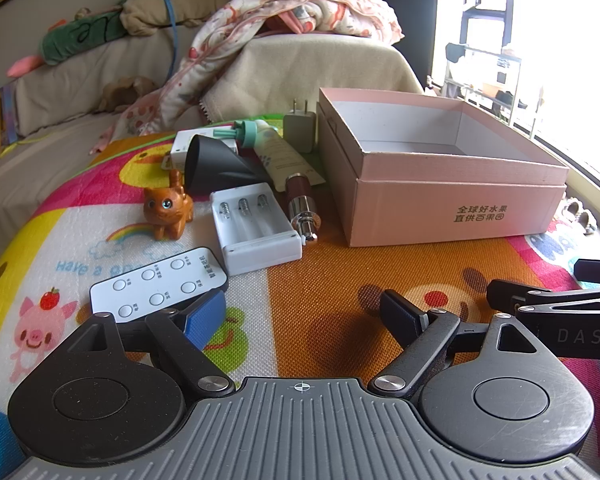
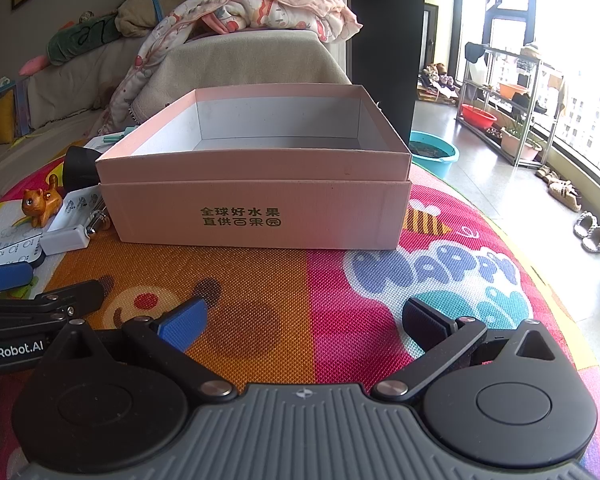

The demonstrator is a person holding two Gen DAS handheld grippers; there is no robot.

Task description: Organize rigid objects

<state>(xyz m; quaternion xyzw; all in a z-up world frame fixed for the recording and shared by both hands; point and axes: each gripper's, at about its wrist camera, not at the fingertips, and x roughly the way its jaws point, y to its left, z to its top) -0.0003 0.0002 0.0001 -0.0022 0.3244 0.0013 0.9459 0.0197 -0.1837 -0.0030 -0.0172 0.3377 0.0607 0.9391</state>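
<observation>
Clutter sits on the left half of the colourful play mat (image 1: 340,280), with nothing in the pink box (image 1: 452,196) yet as far as its visible floor shows, so the sorting looks barely begun.

Farthest left among the objects is the white remote (image 1: 156,284), lying flat just ahead of the left gripper (image 1: 300,312), whose jaws stand wide apart and hold nothing. Flat and smooth, it is probably light but awkward to pinch from above; taking it across its narrow width at the near end seems best. Behind it stands a small orange cat figurine (image 1: 167,210), hard and glossy, likely to slip unless it is gripped across the body. Next comes the black funnel-shaped nozzle (image 1: 216,164), lying on its side, hollow and stiff; its thin rim would suit a pinch. Beside it lies the white battery holder (image 1: 256,226), a boxy shell with straight sides that should clamp easily. Touching its right edge is a dark red and chrome cylinder (image 1: 302,208), round, shiny and apt to roll. Behind these lie a cream tube with a teal cap (image 1: 276,148) and a grey plug adapter (image 1: 299,130) standing on end against the box wall.

Further right, the right gripper (image 2: 304,320) is also spread open and empty, over bare mat in front of the box.
</observation>
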